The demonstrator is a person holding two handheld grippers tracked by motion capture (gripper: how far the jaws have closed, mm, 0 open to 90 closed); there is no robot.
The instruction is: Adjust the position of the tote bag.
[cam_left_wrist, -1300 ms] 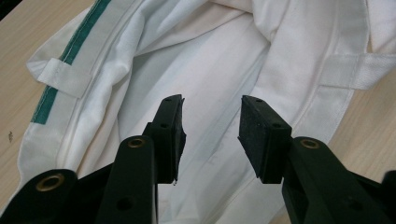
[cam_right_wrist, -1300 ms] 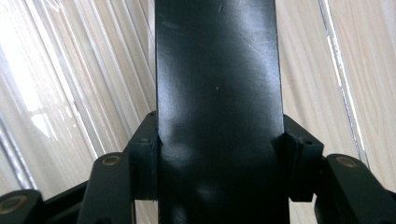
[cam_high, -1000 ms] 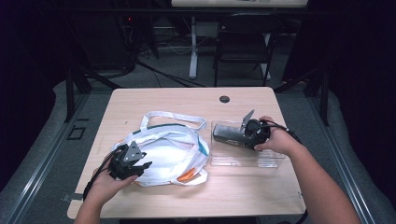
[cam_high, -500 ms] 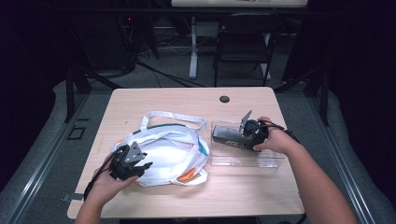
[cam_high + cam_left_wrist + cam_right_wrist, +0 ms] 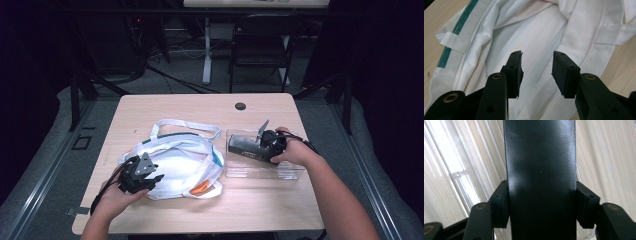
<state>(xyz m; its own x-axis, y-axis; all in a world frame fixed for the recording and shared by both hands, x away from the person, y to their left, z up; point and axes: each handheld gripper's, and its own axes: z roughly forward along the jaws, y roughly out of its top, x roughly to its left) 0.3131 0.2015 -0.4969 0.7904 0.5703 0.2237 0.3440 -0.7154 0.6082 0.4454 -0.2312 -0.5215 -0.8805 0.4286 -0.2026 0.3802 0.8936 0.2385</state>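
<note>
A white cloth tote bag point(image 5: 175, 160) with a green-trimmed rim lies slumped on the left half of the wooden table point(image 5: 200, 107). My left gripper point(image 5: 151, 176) rests at the bag's near left side. Its jaws point(image 5: 536, 67) stand open over the white fabric point(image 5: 544, 30) with nothing between the pads. On the right, my right gripper point(image 5: 259, 148) lies level inside a clear plastic tray point(image 5: 260, 172), around a dark grey box point(image 5: 242, 146). That box point(image 5: 540, 165) sits between the jaws, both pads point(image 5: 500, 205) against its sides. These jaws have just been opening a little.
Something orange point(image 5: 200, 187) and a teal edge point(image 5: 216, 157) peek out of the bag's right side. A dark round grommet point(image 5: 240, 106) sits near the table's far edge. Beyond the table stand a chair point(image 5: 257, 50) and a desk leg point(image 5: 206, 50).
</note>
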